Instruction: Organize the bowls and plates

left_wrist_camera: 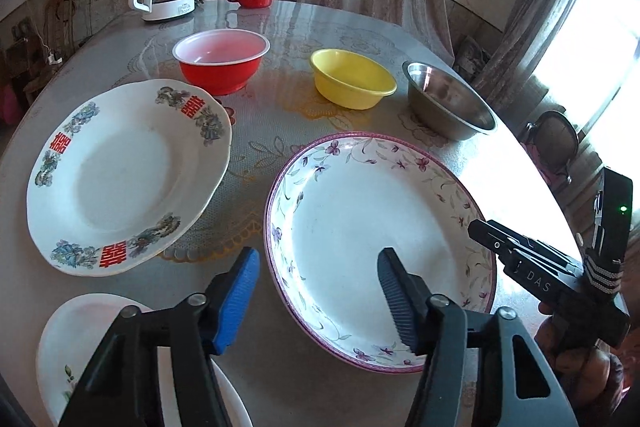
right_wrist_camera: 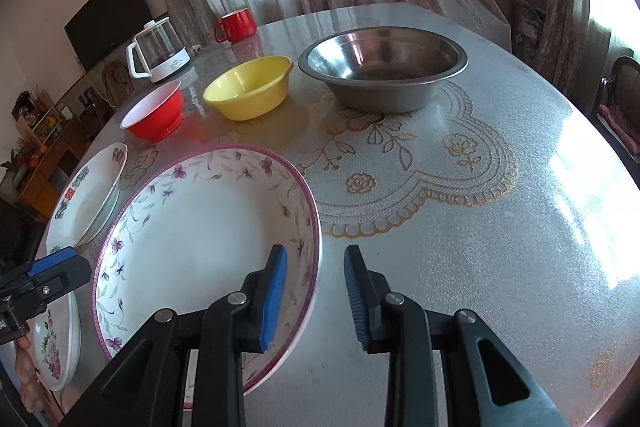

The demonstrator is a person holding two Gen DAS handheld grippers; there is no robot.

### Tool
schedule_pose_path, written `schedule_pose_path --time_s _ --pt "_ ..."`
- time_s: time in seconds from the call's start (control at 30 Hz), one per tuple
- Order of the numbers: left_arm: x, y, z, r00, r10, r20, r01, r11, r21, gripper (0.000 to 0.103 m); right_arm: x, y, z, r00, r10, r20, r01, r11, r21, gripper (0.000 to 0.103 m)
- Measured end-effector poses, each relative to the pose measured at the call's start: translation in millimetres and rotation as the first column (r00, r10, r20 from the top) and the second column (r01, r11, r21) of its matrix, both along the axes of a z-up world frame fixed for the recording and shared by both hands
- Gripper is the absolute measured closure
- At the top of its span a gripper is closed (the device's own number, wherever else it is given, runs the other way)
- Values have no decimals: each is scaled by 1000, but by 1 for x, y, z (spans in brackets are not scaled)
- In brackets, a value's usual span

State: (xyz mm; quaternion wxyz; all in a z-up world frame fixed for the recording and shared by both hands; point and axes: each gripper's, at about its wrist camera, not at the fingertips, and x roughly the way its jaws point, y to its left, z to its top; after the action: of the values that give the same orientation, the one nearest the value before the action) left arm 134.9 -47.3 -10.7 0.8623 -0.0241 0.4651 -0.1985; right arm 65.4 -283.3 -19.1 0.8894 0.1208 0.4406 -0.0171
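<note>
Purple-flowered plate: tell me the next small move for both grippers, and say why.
Probably close both grippers on the purple-flowered plate, then lift it level. The left gripper straddles its near-left rim and the right gripper its right rim, pads not yet pressing. It lies flat on the table, so it needs gripping before it can be stacked.

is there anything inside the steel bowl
No, the steel bowl stands empty on the table, its bare inside plainly visible in the right wrist view.

Left gripper (left_wrist_camera: pixel 318 293) astride purple-rimmed plate (left_wrist_camera: pixel 360 227)
</note>
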Motion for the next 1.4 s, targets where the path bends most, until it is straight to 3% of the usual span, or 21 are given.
schedule_pose_path --time_s 0.37,0.77,0.83,0.9,1.0,1.13,1.3,1.4 --pt "14 4 -13 998 1 -57 -2 1000 -21 48 -1 -4 -10 1000 -8 -27 9 1000 17 74" --pt "16 -5 -20 999 -27 -31 28 999 27 48 -2 -2 -11 999 14 -30 -14 1000 9 74" --pt "19 -4 -22 1000 -12 -29 14 999 48 61 -2 -2 -11 999 21 -29 -21 1000 17 80" --pt "17 -3 -23 1000 -13 -10 14 997 77 68 -2 0 -11 999 35 -26 -34 999 27 88" --pt "14 -1 -24 1000 10 5 -10 996 91 77 -1 2 -10 999 40 -29 -40 999 22 89" --pt "3 1 -23 1000 24 20 -26 996 90 77 1 -8 -11 997 60 -43 -56 994 94 91" --pt "7 -1 -28 999 37 -10 -36 996 80 75 6 -4 -11 990 125 -62 -121 991 64 87" --pt "5 -14 -32 999 27 17 -29 990 140 71 10 -4 -13 989 132 -63 -127 989 75 85"
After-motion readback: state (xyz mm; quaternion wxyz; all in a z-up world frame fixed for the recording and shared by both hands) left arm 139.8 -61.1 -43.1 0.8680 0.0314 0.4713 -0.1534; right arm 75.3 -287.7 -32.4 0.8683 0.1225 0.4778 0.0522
